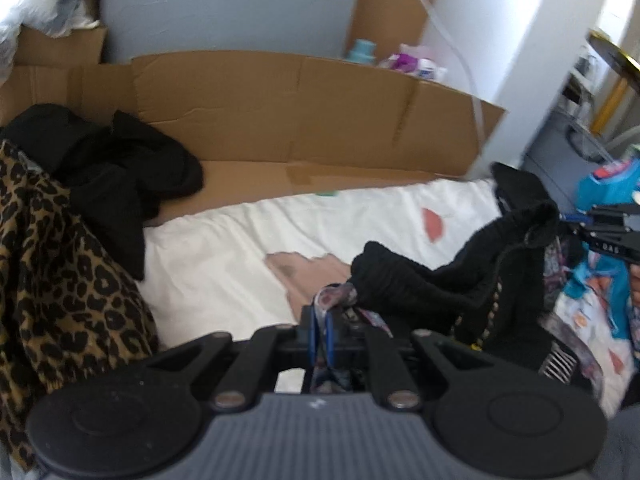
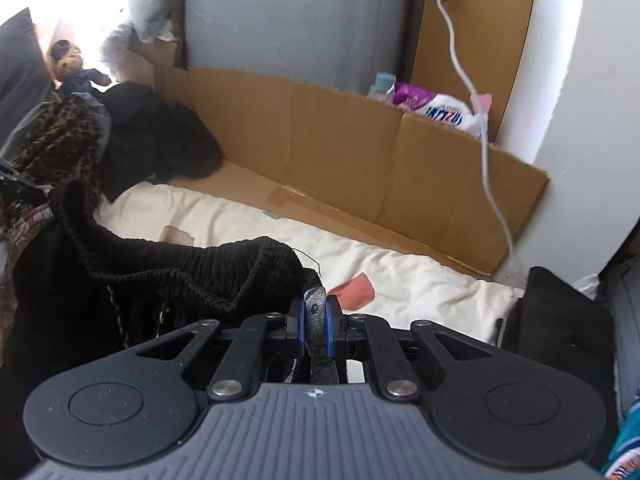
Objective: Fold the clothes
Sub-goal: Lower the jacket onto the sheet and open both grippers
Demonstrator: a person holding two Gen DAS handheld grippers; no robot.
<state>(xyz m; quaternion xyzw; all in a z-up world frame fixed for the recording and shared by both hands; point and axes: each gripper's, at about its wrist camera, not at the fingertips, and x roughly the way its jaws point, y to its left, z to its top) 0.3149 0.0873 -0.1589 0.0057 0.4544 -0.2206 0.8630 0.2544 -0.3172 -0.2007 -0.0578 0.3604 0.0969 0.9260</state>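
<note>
A garment with a black ribbed knit top (image 1: 432, 280) and a patterned grey-pink cloth edge hangs stretched between both grippers above the white bedsheet (image 1: 224, 256). My left gripper (image 1: 322, 332) is shut on the patterned edge (image 1: 334, 296). My right gripper (image 2: 316, 324) is shut on the other patterned corner (image 2: 316, 308), with the black knit (image 2: 192, 264) sagging away to the left. In the left wrist view the right gripper (image 1: 600, 232) shows at the right edge. The left gripper's tip (image 2: 16, 188) pokes in at the left edge of the right wrist view.
A leopard-print garment (image 1: 60, 280) and a black heap (image 1: 128, 168) lie at the left. Brown cardboard (image 1: 304, 116) lines the wall behind the sheet. A white cable (image 2: 480, 120) hangs at the right, above another black cloth (image 2: 560, 312). Turquoise printed fabric (image 1: 608, 192) lies far right.
</note>
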